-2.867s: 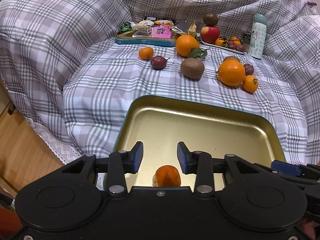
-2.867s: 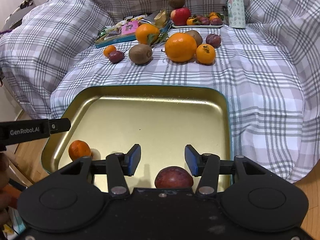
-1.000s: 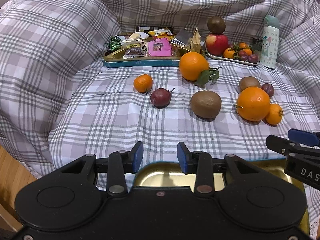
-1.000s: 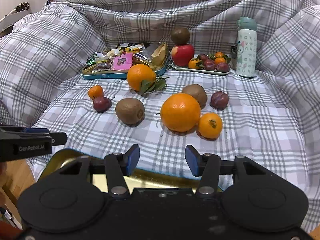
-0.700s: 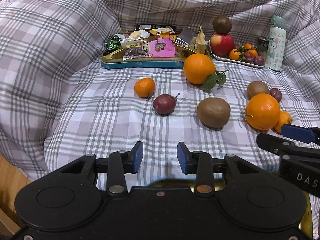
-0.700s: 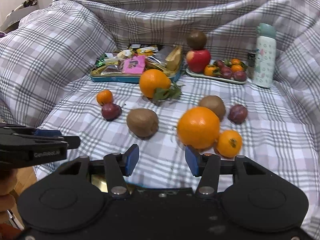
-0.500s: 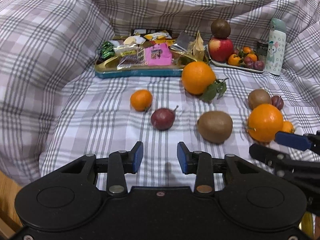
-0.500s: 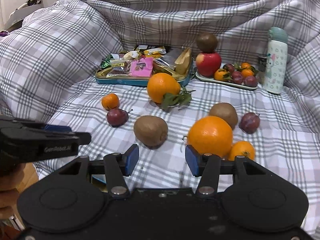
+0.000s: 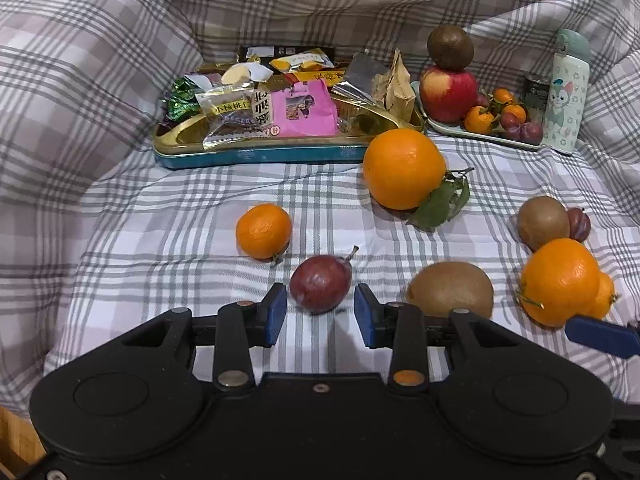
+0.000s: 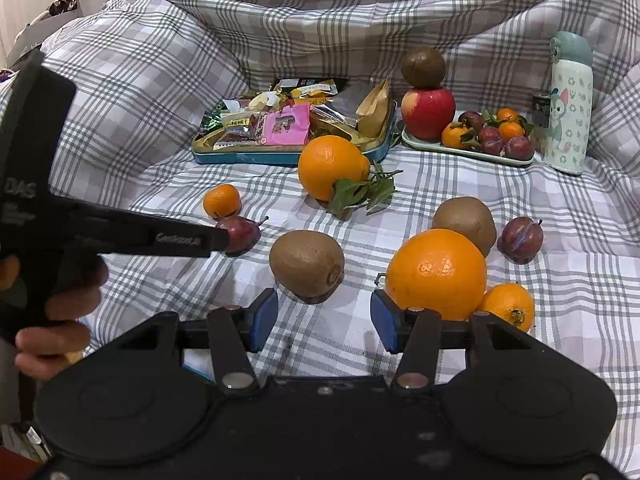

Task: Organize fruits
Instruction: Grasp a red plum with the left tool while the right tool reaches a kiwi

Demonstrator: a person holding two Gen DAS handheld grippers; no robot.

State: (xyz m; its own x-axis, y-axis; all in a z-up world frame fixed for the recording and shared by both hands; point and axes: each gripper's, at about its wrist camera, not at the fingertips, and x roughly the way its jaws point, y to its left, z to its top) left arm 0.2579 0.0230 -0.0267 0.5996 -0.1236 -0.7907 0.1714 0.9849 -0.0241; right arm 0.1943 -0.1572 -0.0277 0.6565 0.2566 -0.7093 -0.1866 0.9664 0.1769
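Left claw (image 9: 320,316) advanced; plum (image 9: 321,283) just ahead.

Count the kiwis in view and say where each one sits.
3. The top kiwi balances on the red apple at the back. The middle kiwi lies alone. The right kiwi sits behind the large orange. Others may be hidden behind fruit.

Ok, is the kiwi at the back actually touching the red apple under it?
Touching. The right wrist view shows the kiwi sitting directly on top of the red apple, with no gap between them; the left wrist view agrees.
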